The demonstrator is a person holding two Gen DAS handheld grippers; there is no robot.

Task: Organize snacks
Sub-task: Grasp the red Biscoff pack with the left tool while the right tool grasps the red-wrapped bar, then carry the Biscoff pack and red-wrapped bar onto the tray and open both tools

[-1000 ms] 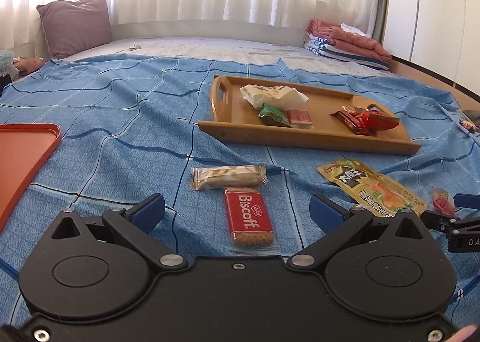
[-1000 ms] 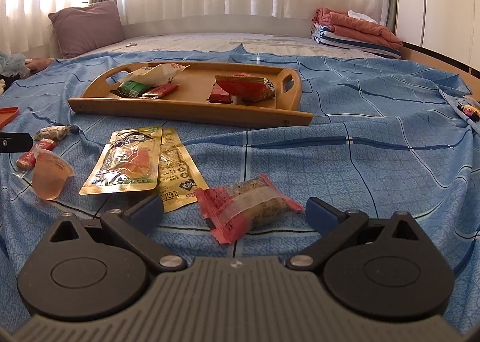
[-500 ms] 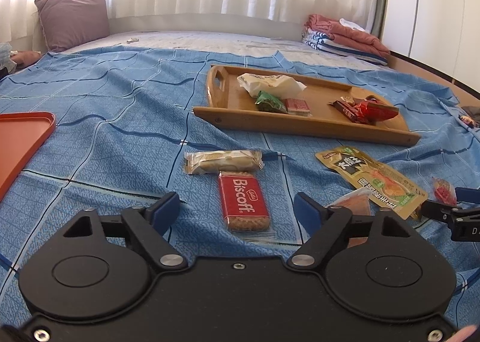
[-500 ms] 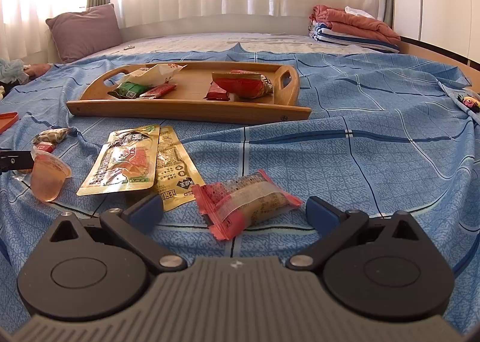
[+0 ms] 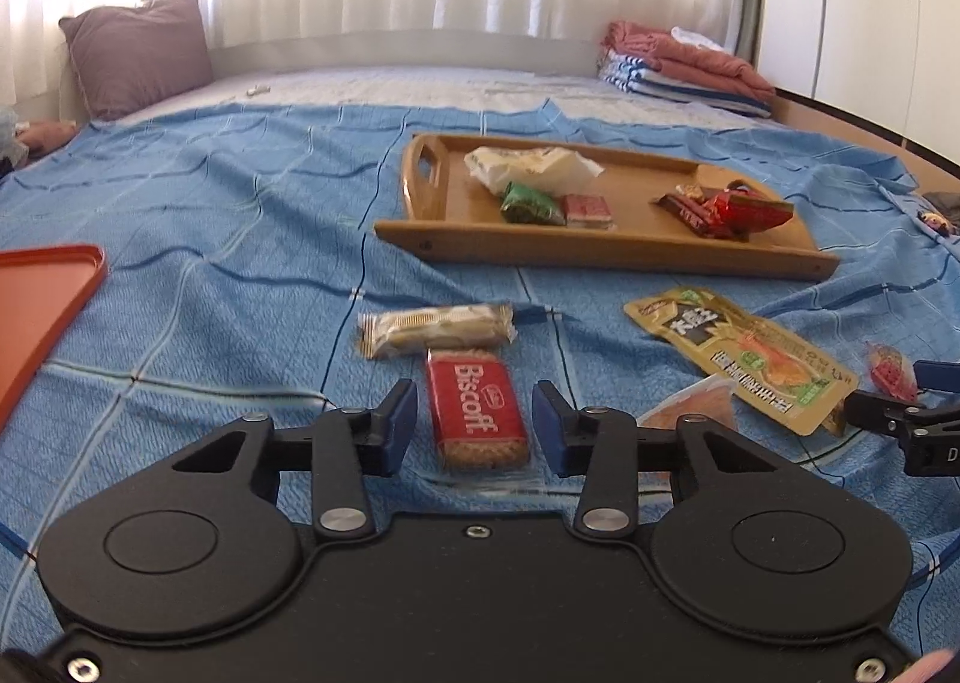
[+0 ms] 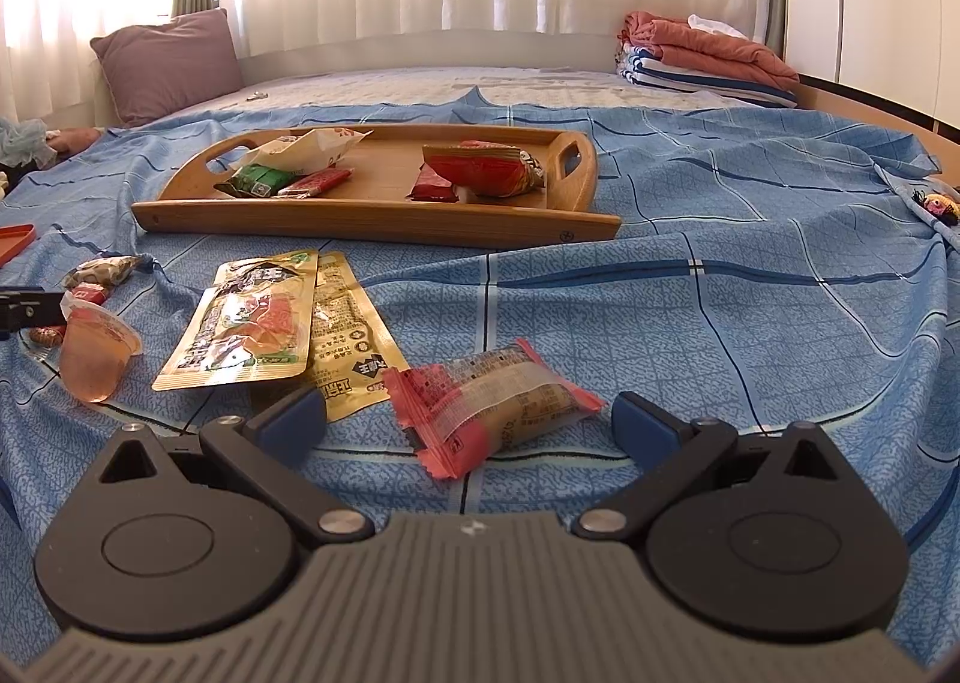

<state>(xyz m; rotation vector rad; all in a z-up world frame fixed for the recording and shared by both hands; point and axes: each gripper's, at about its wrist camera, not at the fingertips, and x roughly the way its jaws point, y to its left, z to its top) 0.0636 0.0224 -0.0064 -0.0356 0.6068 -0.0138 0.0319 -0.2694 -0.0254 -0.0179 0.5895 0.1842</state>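
On blue sheet (image 5: 240,239) | left tongs (image 5: 474,422) straddle Biscoff pack (image 5: 477,413), untouched

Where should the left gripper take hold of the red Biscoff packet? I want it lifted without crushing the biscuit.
Grip the Biscoff packet across its two long edges at mid-length, coming from above. It lies flat, lengthwise along the left gripper, whose open fingers already flank those narrow sides; close gently.

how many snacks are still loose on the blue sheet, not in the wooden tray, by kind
biscuit packs: 2 (red Biscoff pack, beige bar)
yellow pouches: 2 (top pouch, lower pouch)
jelly cup: 1
pink-ended wrapped cake: 1
total: 6
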